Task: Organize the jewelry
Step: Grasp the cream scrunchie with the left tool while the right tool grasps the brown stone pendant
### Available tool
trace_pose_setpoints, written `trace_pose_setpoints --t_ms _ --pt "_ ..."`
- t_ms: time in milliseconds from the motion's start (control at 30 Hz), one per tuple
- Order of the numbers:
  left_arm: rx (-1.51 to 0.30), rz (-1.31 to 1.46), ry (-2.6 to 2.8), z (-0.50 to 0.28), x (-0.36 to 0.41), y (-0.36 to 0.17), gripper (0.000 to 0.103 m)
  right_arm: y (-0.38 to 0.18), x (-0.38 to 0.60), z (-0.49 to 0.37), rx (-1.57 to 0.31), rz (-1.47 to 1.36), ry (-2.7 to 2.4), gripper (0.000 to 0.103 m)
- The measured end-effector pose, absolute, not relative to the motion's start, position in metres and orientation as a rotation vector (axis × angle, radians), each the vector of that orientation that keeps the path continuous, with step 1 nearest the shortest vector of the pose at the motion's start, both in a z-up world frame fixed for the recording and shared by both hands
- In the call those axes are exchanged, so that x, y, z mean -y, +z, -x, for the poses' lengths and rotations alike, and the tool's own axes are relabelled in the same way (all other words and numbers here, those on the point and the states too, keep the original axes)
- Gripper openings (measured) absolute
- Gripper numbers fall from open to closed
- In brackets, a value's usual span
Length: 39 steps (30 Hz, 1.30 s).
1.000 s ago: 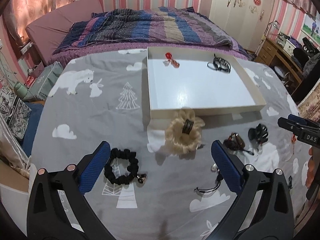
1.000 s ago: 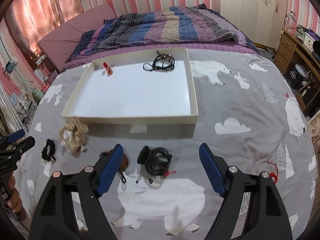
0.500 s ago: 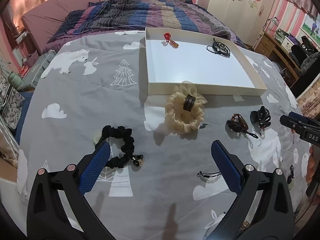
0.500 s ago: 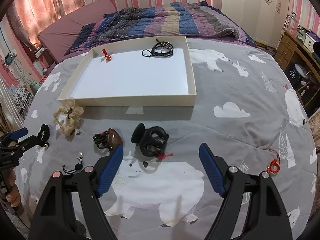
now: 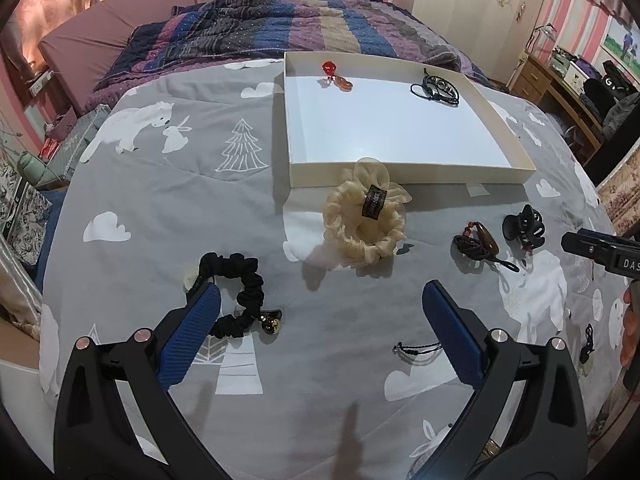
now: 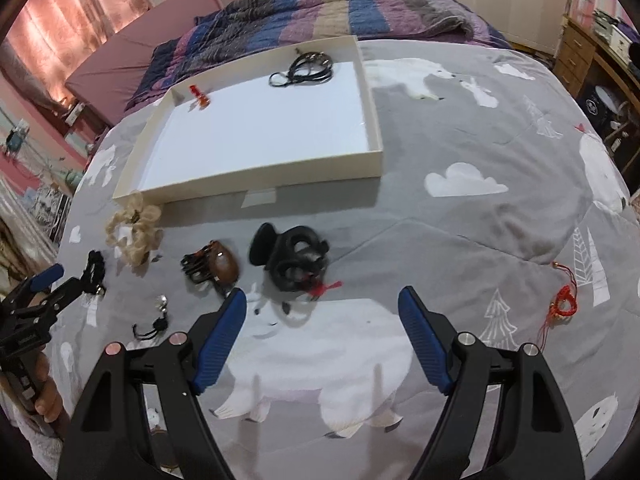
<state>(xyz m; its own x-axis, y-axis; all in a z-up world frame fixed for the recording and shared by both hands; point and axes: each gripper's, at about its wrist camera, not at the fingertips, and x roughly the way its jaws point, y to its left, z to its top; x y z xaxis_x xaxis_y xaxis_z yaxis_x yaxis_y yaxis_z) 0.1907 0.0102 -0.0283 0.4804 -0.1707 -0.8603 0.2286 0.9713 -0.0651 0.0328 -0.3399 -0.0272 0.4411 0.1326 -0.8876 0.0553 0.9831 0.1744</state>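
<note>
A white tray (image 5: 404, 170) (image 6: 256, 182) lies on the grey bedspread and holds a red charm (image 5: 336, 76) and a black cord bracelet (image 5: 438, 88). In front of it lie a cream scrunchie (image 5: 364, 224), a black scrunchie with a bell (image 5: 236, 292), a brown bead piece (image 5: 480, 244) (image 6: 216, 268) and a black claw clip (image 5: 524, 226) (image 6: 294, 258). My left gripper (image 5: 320, 340) is open and empty, its left finger beside the black scrunchie. My right gripper (image 6: 320, 336) is open and empty, just short of the claw clip.
A small black cord (image 5: 418, 348) (image 6: 152, 326) lies near the left gripper. A red knotted charm (image 6: 562, 304) lies at the right. A striped quilt (image 5: 288, 28) is bunched behind the tray. A wooden desk (image 6: 588, 52) stands at the far right.
Both grippers have pulled back and risen a little; the items sit farther ahead. The right gripper has turned left, toward the claw clip. Nothing was picked up.
</note>
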Motion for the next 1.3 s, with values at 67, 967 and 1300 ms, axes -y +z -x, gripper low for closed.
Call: trace_pose_setpoints --t_ms 67,967,1300 --pt "-1.052 -0.062 -0.244 -0.193 -0.01 -0.029 0.1 -0.026 0.335 -0.035 -1.118 -0.166 0.05 0.079" --pt "-1.099 -0.17 -0.242 -0.235 0.001 -0.035 0.098 -0.022 0.27 -0.078 -1.233 -0.044 0.178 0.079" --pt "-1.124 -0.203 -0.255 -0.254 0.004 -0.043 0.081 -0.031 0.25 -0.089 -1.27 0.007 0.185 0.077"
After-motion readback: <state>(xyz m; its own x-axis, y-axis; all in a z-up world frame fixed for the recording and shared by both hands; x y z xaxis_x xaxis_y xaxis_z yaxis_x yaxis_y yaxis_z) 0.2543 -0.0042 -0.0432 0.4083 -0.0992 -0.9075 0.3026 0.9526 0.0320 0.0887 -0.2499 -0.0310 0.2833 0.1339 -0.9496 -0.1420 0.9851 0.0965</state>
